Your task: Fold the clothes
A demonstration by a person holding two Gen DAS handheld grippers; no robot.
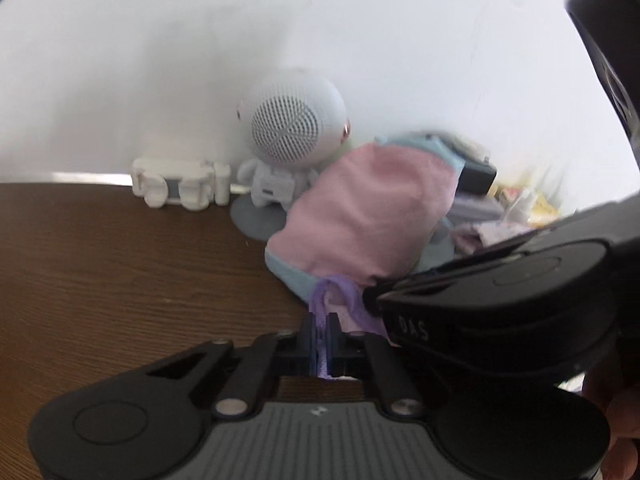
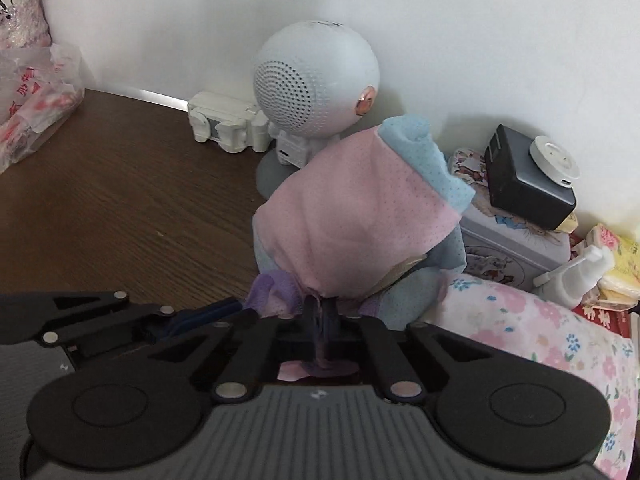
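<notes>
A small pink garment [image 1: 368,216] [image 2: 352,224] with light blue and purple trim stands bunched up on the brown wooden table [image 1: 120,264] [image 2: 120,208], leaning toward the back. My left gripper [image 1: 320,332] is shut on its purple hem at the near edge. In the right wrist view my right gripper [image 2: 322,320] is shut on the same hem, a little to the right. The left gripper [image 2: 192,320] shows there at lower left, close beside the right one. The right gripper's black body [image 1: 500,312] fills the left view's lower right.
A round white astronaut-shaped speaker [image 2: 316,84] and a white clip-like holder [image 2: 224,124] stand against the wall behind the garment. To the right are a black box [image 2: 528,184], a printed tin [image 2: 516,248], a spray bottle [image 2: 572,276] and floral cloth [image 2: 540,320]. A plastic bag [image 2: 36,100] lies far left.
</notes>
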